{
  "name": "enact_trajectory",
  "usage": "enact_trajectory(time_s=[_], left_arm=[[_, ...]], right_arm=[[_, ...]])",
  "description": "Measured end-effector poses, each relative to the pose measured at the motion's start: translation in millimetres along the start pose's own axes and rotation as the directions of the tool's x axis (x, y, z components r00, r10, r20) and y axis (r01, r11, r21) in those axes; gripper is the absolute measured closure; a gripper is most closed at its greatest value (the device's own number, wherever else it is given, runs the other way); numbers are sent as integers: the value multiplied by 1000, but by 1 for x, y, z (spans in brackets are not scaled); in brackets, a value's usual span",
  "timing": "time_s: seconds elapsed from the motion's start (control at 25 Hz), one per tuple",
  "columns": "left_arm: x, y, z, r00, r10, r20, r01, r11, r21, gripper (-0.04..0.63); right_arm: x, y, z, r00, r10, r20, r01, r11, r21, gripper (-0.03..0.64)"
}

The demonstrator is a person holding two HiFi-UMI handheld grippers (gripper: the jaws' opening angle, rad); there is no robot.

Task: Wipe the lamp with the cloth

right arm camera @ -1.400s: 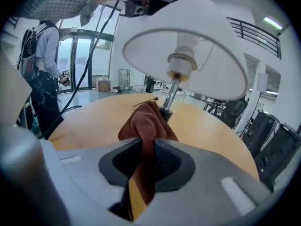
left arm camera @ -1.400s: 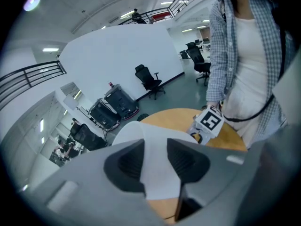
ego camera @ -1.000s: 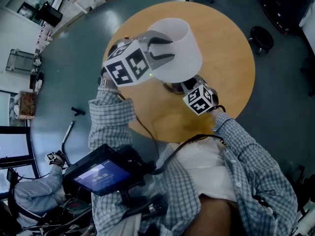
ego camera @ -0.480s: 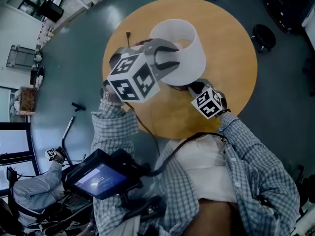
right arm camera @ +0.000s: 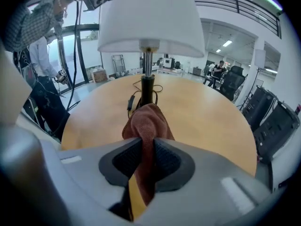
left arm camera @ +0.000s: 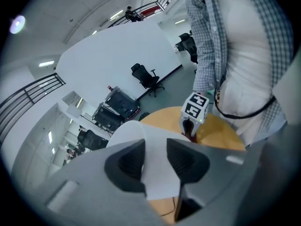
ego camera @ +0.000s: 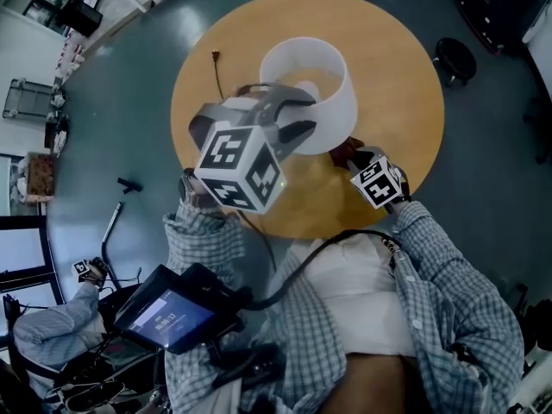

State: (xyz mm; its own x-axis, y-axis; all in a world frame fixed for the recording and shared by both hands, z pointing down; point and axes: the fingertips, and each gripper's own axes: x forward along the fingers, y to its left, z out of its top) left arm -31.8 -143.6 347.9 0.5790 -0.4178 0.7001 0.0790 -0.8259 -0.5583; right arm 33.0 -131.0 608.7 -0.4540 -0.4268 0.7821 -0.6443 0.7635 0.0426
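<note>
The left arm, in a checked sleeve, reaches out over the near rim of the round tabletop [ego camera: 397,67]. Its left tool [ego camera: 297,115] slants down onto the lamp [ego camera: 306,84]. One jaw sits inside the white shade [left arm camera: 141,140] and one outside, and both pads press on the shade's wall.

The right forearm comes in from the near right. The right tool [ego camera: 358,158] tips down under the shade's near edge, and its jaws are pinched narrow on a rust-brown cloth [right arm camera: 146,124]. The cloth's bunched end lies just before the foot of the stem [right arm camera: 147,65]. Whether they touch cannot be told.

Each tool's cube carries black-and-white square markers. A lit screen [ego camera: 164,313] at the person's waist shows figures too small to read.

The lamp stands near the tabletop's middle, with bare wood all round it. Its cord [ego camera: 220,80] trails left and ends short of the rim. A dark stool [ego camera: 454,59] stands on the floor off the right edge.
</note>
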Motion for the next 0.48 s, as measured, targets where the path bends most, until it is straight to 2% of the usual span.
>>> enact_trajectory(time_s=[0.16, 0.32, 0.4, 0.48], left_arm=[[3, -5, 3, 1000, 25, -7, -25, 1000, -7, 454], [6, -4, 0, 998, 69, 9, -69, 997, -19, 448], [4, -2, -2, 993, 108, 40, -106, 993, -54, 442], [-3, 4, 8, 979, 167, 119, -151, 980, -129, 470]], right_arm=[[31, 2, -28, 995, 2, -96, -4, 1000, -16, 543], [47, -3, -33, 992, -26, -120, 21, 999, -47, 534], [51, -3, -31, 992, -24, -120, 17, 998, -60, 529], [49, -5, -32, 993, -20, -120, 13, 998, -57, 526]])
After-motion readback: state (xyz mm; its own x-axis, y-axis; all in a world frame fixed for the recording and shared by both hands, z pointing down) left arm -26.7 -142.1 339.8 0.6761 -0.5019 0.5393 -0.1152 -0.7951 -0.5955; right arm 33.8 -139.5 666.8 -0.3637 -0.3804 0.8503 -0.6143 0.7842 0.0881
